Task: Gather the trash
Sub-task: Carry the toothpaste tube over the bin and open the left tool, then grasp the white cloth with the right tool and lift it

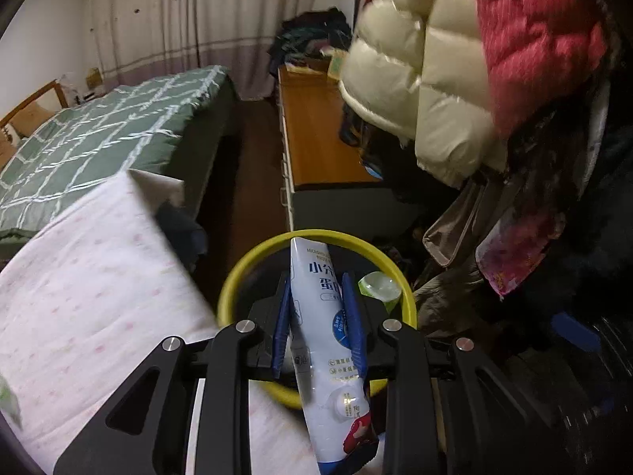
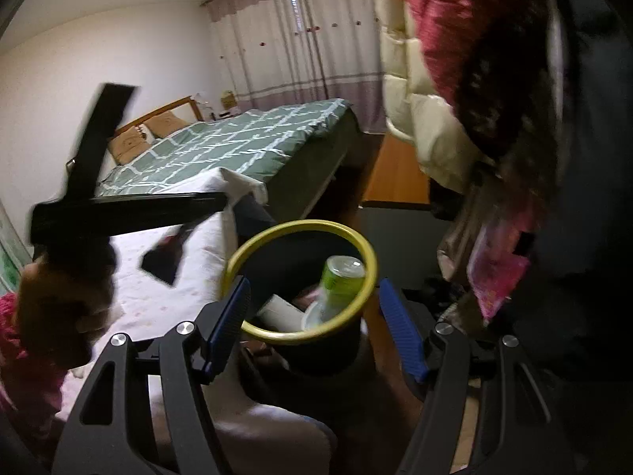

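My left gripper [image 1: 316, 297] is shut on a white and blue drink pouch [image 1: 322, 340] with printed text, held upright over the yellow-rimmed trash bin [image 1: 237, 281]. A green and white cup [image 1: 379, 287] lies inside the bin. In the right wrist view my right gripper [image 2: 312, 312] is open and empty, its blue fingers [image 2: 233, 308] on either side of the same bin [image 2: 300, 226]. The bin holds a green can [image 2: 342, 279], a white paper roll [image 2: 281, 312] and other trash. The left gripper's black body [image 2: 126, 209] shows at the left.
A table with a white, pink-dotted cloth [image 1: 87, 285] stands left of the bin. A bed with a green checked cover [image 1: 99, 138] lies behind. A wooden cabinet [image 1: 316, 138] and hanging jackets [image 1: 435, 59] fill the right side.
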Available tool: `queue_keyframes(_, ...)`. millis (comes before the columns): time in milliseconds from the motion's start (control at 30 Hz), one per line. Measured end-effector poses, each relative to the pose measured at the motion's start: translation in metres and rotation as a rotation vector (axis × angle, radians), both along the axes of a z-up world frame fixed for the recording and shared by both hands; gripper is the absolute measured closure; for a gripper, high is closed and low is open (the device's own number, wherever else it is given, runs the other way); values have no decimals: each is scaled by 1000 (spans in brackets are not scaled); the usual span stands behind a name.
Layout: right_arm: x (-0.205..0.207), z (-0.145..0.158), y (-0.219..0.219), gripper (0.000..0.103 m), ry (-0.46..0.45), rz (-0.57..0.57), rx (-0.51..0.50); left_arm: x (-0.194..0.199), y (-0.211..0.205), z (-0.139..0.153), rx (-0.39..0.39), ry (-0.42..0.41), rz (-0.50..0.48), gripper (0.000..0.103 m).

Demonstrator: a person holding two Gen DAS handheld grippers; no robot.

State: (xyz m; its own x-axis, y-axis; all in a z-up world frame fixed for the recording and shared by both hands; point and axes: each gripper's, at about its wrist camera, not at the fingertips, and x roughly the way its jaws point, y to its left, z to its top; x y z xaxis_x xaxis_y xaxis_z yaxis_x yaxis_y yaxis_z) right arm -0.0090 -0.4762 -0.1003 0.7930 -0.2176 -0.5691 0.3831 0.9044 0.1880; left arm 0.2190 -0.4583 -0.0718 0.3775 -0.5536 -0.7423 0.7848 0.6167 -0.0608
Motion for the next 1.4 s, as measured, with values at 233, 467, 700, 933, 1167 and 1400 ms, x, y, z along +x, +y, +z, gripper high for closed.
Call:
queue_keyframes(233,-8,-13,-14,38,20,-17,21,27,-42,-43,62,60,42,46)
queue_keyframes(467,-4,-16,-11,38,29,-10,31,28,-22,-39,39,55,69,36)
queue_keyframes(700,14,-27,12,38,72,63,27,4,92,28,-89,-20,172,11)
queue_keyframes(933,59,-38,91,38,115,312,39,-22,257,69,-160,-108,455,7)
queue_keyframes(1167,112,-46,198,38,150,590,31,-60,391,76,-157,-213,743,5)
queue_keyframes(1400,153,-53,285,38,186,749,40,-74,459,61,-178,-178,838,5)
